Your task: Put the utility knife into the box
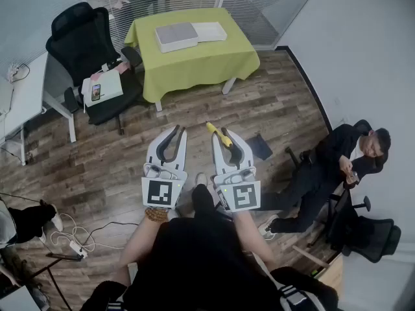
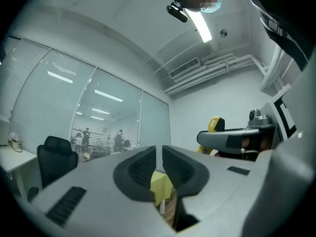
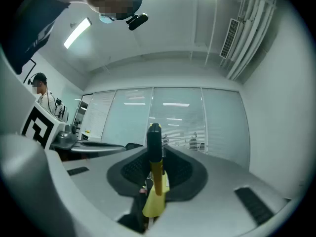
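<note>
At twelve o'clock the box (image 1: 176, 36) is waiting on the counter (image 1: 194, 67), so the right gripper (image 1: 227, 140) is pinching the utility knife (image 1: 219, 135), left gripper (image 1: 172, 138) idling pressed together

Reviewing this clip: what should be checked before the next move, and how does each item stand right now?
1. Utility knife gripped by the right gripper: ok, jaws closed on it.
2. Left gripper free: ok, jaws nearly together, nothing between them.
3. Box on the green table within reach: not ok, it lies well ahead across the floor.
4. Box open to receive the knife: cannot tell.
5. Blade retracted: cannot tell.
6. Seated person off the path: ok, off to the right.
</note>
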Motion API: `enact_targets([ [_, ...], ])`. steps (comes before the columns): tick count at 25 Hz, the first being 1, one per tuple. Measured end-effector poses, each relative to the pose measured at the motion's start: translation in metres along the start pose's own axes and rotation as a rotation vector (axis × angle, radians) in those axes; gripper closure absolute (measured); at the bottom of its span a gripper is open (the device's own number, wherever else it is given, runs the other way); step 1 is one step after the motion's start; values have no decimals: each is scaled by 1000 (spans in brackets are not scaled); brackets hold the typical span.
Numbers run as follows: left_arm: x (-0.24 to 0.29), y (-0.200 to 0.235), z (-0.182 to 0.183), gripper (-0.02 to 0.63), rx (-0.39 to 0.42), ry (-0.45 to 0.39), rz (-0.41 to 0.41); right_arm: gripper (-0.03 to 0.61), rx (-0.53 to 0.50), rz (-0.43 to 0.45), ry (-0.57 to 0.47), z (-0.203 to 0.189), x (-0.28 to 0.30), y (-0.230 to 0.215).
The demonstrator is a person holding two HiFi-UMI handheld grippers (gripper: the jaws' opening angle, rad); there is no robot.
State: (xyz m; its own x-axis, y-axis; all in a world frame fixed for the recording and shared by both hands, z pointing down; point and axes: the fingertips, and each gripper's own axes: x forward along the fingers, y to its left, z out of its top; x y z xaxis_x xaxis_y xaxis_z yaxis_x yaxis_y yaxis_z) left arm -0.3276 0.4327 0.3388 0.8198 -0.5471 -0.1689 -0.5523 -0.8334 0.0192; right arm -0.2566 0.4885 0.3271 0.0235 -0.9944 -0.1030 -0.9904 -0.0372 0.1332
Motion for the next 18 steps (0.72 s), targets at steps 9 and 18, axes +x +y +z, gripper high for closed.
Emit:
enact_targets([
  [9, 64, -5, -12, 591, 23, 4, 35, 512, 61, 14, 13, -22, 38, -58],
  [18, 136, -17, -20, 601, 66, 13, 84, 512, 88, 40, 12, -38, 78, -125],
])
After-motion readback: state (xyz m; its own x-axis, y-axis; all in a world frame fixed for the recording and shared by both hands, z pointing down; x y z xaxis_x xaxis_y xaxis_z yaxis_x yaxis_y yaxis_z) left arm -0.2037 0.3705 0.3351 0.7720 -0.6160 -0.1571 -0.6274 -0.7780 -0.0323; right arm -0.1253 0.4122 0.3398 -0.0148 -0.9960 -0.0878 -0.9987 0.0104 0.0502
